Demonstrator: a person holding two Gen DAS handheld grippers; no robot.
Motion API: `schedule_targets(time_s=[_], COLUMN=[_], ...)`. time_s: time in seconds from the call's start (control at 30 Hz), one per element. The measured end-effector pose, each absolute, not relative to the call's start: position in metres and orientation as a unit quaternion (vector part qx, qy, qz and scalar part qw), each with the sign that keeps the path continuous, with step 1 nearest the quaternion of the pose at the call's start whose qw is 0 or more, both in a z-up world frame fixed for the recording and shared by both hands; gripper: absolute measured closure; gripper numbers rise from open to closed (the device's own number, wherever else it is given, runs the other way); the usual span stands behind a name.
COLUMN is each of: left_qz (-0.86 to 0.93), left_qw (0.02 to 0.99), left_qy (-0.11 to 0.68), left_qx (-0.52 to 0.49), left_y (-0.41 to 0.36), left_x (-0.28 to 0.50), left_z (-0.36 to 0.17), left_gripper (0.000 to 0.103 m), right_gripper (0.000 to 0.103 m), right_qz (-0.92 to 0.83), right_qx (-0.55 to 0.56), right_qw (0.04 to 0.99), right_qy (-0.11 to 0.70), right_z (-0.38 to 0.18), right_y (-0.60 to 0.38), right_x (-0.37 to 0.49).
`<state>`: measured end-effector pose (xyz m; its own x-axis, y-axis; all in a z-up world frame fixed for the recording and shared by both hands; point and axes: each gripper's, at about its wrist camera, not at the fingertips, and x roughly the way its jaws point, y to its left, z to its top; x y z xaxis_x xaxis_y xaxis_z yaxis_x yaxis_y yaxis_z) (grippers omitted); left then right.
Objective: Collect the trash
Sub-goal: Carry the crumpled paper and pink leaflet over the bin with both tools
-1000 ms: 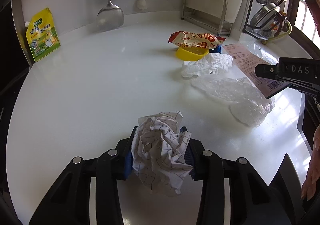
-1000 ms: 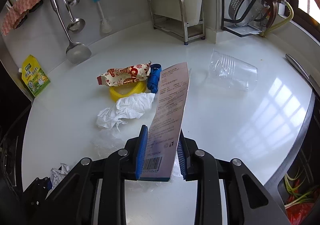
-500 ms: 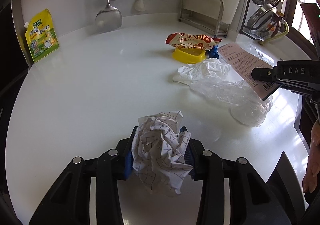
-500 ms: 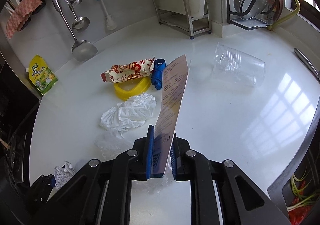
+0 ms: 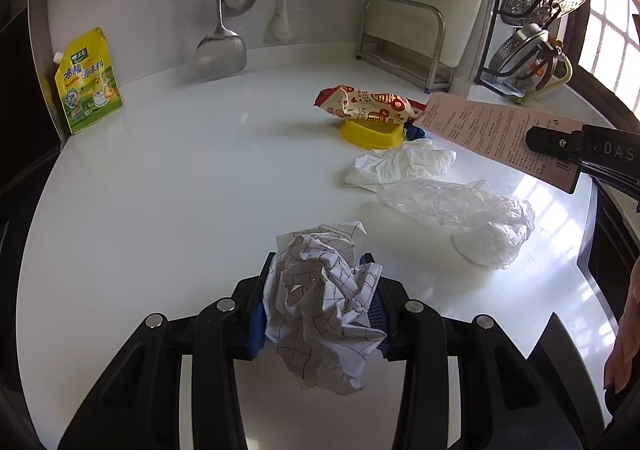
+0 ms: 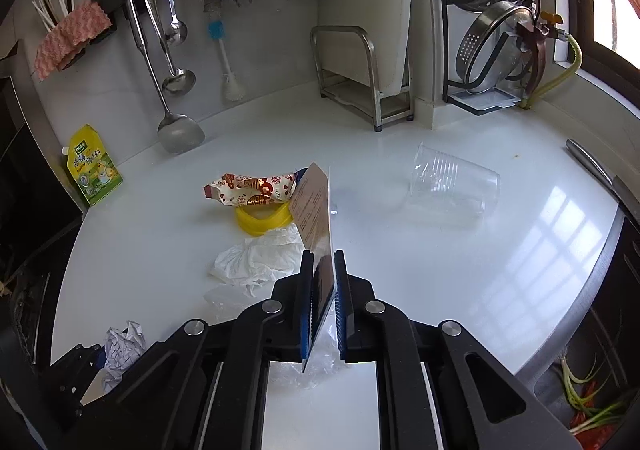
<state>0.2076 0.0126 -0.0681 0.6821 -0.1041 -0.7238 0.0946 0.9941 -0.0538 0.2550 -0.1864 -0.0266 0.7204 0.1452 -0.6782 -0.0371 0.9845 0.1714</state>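
My left gripper (image 5: 318,298) is shut on a crumpled ball of checked paper (image 5: 320,294), held just above the white counter (image 5: 180,189). My right gripper (image 6: 323,270) is shut on a pink printed leaflet (image 6: 314,205), which stands on edge between the blue pads, lifted off the counter. In the left wrist view the leaflet (image 5: 492,133) juts in from the right. On the counter lie a snack wrapper (image 5: 368,107) on a yellow lid (image 5: 370,131), a white tissue (image 5: 400,165), a clear plastic bag (image 5: 460,209) and a tipped clear plastic cup (image 6: 452,181).
A yellow-green seasoning pouch (image 5: 88,81) leans on the back wall at left. Ladles and a spatula (image 5: 220,53) hang above it. A steel rack (image 6: 360,77) and a pot-lid stand (image 6: 500,49) fill the back right corner. The counter edge runs along the right (image 6: 600,262).
The right gripper's jaws closed onto the leaflet, which turned from lying flat to standing on edge, and lifted it a little. The left gripper kept still with its paper ball.
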Motion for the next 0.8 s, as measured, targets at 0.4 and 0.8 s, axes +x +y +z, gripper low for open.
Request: schedule_targets(time_s=[0.4, 0.8], left_qz=[-0.068, -0.1], left_qw=[0.929, 0.939], left_qy=[0.365, 0.328], left_qx=[0.001, 0.017], left_y=[0.005, -0.01], left_x=[0.179, 0.113], left_z=[-0.038, -0.006], left_gripper=[0.063, 0.063], right_gripper=[0.094, 0.094], right_qz=[0.033, 0.013], right_qx=[0.085, 0.093], right_qw=[0.938, 0.947], right_qy=[0.334, 0.307], right_z=[-0.006, 0.001], right_y=[-0.197, -0.217], right_x=[0.198, 0.103])
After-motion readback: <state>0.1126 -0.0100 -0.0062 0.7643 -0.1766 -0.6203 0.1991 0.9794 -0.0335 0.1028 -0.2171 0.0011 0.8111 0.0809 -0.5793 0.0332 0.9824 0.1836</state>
